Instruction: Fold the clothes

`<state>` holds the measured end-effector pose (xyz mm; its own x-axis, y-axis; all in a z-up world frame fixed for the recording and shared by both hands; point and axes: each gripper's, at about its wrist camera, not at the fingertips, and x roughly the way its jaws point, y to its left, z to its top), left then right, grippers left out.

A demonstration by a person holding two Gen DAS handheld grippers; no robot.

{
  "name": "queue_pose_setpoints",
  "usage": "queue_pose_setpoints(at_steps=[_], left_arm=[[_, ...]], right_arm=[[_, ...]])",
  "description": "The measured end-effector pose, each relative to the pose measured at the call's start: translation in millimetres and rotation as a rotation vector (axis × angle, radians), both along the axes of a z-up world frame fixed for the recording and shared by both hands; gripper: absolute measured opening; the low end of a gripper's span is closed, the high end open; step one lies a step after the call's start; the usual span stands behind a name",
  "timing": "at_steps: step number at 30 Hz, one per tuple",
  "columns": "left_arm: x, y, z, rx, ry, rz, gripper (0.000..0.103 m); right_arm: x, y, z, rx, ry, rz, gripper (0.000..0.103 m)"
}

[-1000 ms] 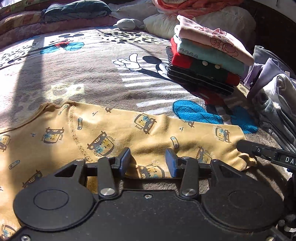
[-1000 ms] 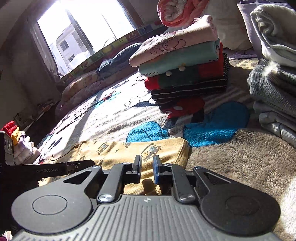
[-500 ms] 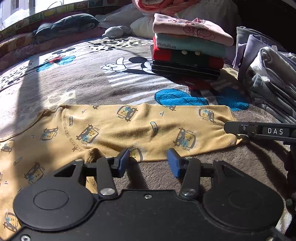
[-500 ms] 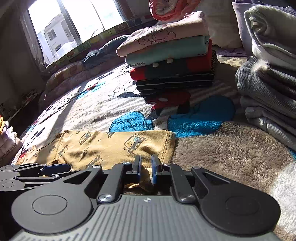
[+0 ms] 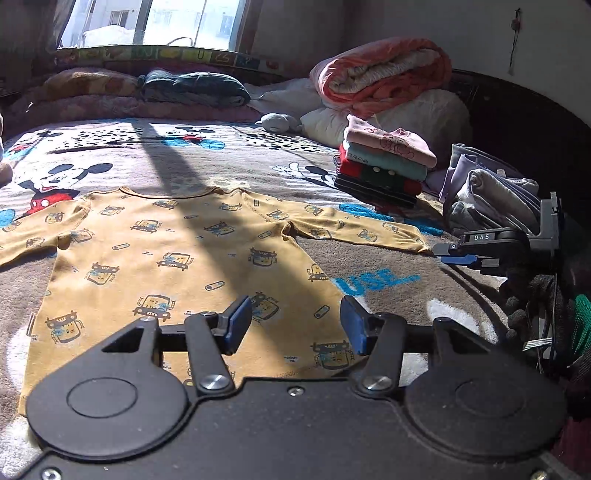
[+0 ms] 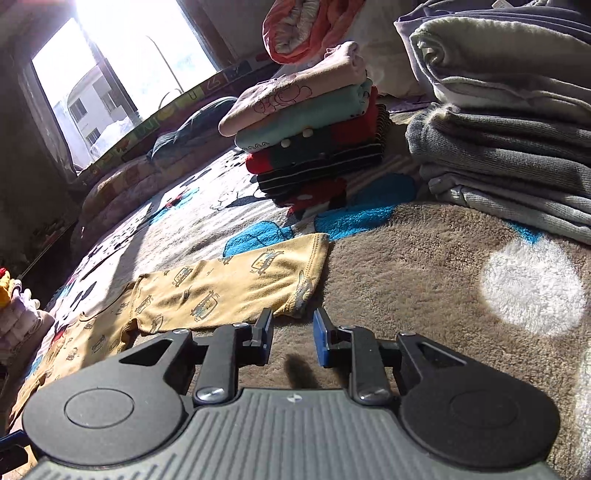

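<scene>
A yellow long-sleeved baby shirt (image 5: 166, 254) with car prints lies flat on the cartoon-print blanket, both sleeves spread out. My left gripper (image 5: 295, 325) hovers open over the shirt's lower right hem, holding nothing. The right sleeve (image 6: 236, 288) ends in a cuff just ahead of my right gripper (image 6: 291, 338), which is open and empty above the brown fleece. From the left wrist view the right gripper (image 5: 454, 254) sits just past that sleeve's cuff (image 5: 417, 242).
A stack of folded clothes (image 5: 384, 162) stands behind the sleeve, also in the right wrist view (image 6: 314, 129). Grey and lilac folded garments (image 6: 509, 147) pile at the right. A rolled orange blanket (image 5: 380, 74) and pillows line the back, under a window (image 5: 151, 22).
The left gripper pulled back and rose, bringing the whole spread shirt into view. The right gripper let go of the sleeve cuff, opened and backed off slightly.
</scene>
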<state>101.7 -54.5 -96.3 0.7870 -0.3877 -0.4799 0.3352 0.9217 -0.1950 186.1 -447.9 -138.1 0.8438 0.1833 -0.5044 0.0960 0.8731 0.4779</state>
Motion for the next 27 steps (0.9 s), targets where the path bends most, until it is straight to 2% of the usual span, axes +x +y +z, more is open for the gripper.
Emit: queue_pose_setpoints(at_steps=[4, 6, 11, 13, 14, 15, 17, 20, 22, 23, 25, 26, 27], left_arm=[[-9.5, 18.9, -6.6, 0.036, 0.008, 0.064, 0.054], [-14.4, 25.5, -9.4, 0.069, 0.005, 0.087, 0.054], [-27.9, 41.7, -19.0, 0.125, -0.009, 0.128, 0.054], [-29.8, 45.4, -24.4, 0.143, -0.006, 0.135, 0.058], [-26.7, 46.6, -30.3, 0.149, 0.026, 0.134, 0.06], [-22.9, 48.1, -36.1, 0.148, 0.075, 0.128, 0.061], [-25.7, 53.9, -35.5, 0.101, 0.078, 0.147, 0.061], [-32.2, 52.8, -20.0, 0.078, 0.012, 0.133, 0.061], [-30.2, 50.5, -21.9, 0.08, 0.024, 0.129, 0.061], [-27.6, 49.3, -25.4, 0.079, 0.045, 0.124, 0.062], [-16.3, 44.3, -44.2, 0.103, 0.15, 0.1, 0.064], [-17.9, 41.6, -43.7, 0.117, 0.123, 0.099, 0.064], [-18.3, 38.2, -38.6, 0.128, 0.129, 0.099, 0.064]], right_arm=[[-21.0, 30.3, 7.3, -0.01, -0.034, 0.074, 0.028], [-31.7, 49.7, 9.6, 0.003, -0.039, 0.124, 0.034], [-51.9, 86.4, 6.0, 0.11, -0.022, 0.205, 0.036], [-55.1, 98.3, 1.9, 0.134, -0.002, 0.223, 0.04], [-56.2, 104.6, -1.1, 0.136, 0.015, 0.233, 0.045], [-57.2, 110.9, -4.2, 0.139, 0.032, 0.243, 0.046], [-61.3, 121.3, -7.4, 0.122, 0.041, 0.244, 0.046], [-63.9, 124.8, -7.9, 0.148, 0.03, 0.229, 0.05], [-65.5, 127.0, -8.2, 0.167, 0.023, 0.218, 0.054], [-65.4, 132.0, -7.7, 0.136, 0.025, 0.222, 0.054], [-65.0, 142.5, -6.6, 0.068, 0.031, 0.231, 0.054], [-64.8, 147.8, -6.0, 0.034, 0.034, 0.235, 0.049], [-66.0, 153.3, -4.6, -0.018, 0.038, 0.243, 0.039]])
